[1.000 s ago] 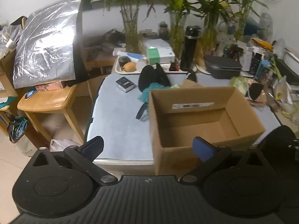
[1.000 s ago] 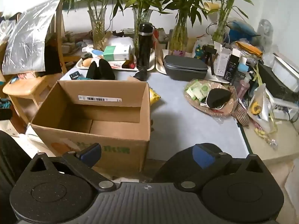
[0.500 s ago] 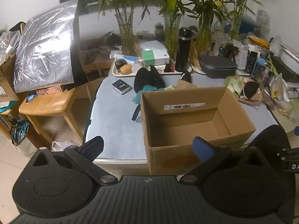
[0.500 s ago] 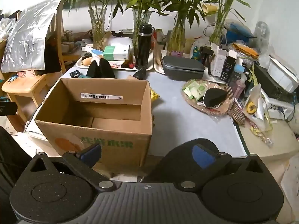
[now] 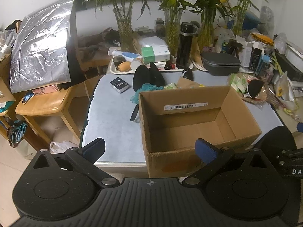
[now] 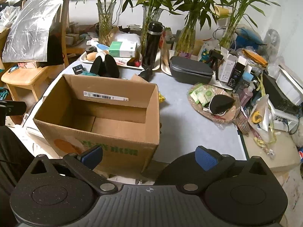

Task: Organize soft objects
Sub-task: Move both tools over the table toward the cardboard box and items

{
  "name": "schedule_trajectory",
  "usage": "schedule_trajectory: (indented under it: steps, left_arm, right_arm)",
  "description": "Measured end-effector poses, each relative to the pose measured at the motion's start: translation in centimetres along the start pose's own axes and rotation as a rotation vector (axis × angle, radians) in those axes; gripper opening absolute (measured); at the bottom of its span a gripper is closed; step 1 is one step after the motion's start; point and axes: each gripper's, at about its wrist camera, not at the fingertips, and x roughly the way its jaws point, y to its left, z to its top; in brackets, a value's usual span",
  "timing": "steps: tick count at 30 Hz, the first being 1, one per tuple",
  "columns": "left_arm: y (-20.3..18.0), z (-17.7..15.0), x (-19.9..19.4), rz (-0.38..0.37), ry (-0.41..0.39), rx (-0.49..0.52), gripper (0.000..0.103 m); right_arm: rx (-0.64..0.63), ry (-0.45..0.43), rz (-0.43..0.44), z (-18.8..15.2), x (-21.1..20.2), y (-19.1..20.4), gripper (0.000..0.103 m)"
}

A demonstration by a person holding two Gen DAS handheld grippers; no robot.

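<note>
An open, empty cardboard box stands at the near edge of the pale blue table. Behind it lie two black soft pieces and a teal cloth. Another black soft item rests on a woven mat at the right. My left gripper hovers open in front of the box, holding nothing. My right gripper is open too, over the box's near right corner.
The table's back holds vases with bamboo, a black flask, a tray of boxes, a grey case and a small black box. A wooden stool with a foil sheet stands left; clutter fills the right edge.
Both grippers have pulled back and risen a little, so the box and table appear smaller and farther. Nothing on the table has moved; both stay open.
</note>
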Motion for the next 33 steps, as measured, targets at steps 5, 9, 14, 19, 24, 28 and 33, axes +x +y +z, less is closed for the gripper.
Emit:
schedule_trajectory:
  steps: [5, 9, 14, 19, 24, 28, 33]
  left_arm:
    - [0.3, 0.7, 1.1, -0.002, 0.020, 0.004, 0.103]
    - [0.6, 1.2, 1.9, -0.008, 0.021, 0.004, 0.103]
    - [0.9, 1.5, 2.8, -0.023, 0.029, -0.007, 0.103]
    - [1.0, 1.9, 3.7, -0.027, 0.037, -0.004, 0.103]
    - [0.6, 2.4, 4.2, -0.042, 0.032, 0.012, 0.103]
    - [0.4, 3.1, 4.4, -0.056, 0.024, 0.021, 0.103]
    - [0.1, 3.8, 5.0, -0.068, 0.008, 0.035, 0.103]
  right_arm:
    - [-0.012, 0.018, -0.001, 0.9, 0.9, 0.5, 0.103]
    - [-0.022, 0.035, -0.004, 1.5, 1.8, 0.8, 0.103]
    - [-0.028, 0.057, -0.007, 2.2, 3.0, 0.8, 0.103]
    - [-0.026, 0.085, -0.004, 2.8, 4.1, 0.5, 0.103]
    - [-0.024, 0.097, 0.027, 3.3, 4.5, -0.3, 0.103]
    - [-0.047, 0.100, 0.035, 3.7, 4.6, -0.9, 0.103]
    - [-0.040, 0.080, 0.042, 3.9, 5.3, -1.8, 0.103]
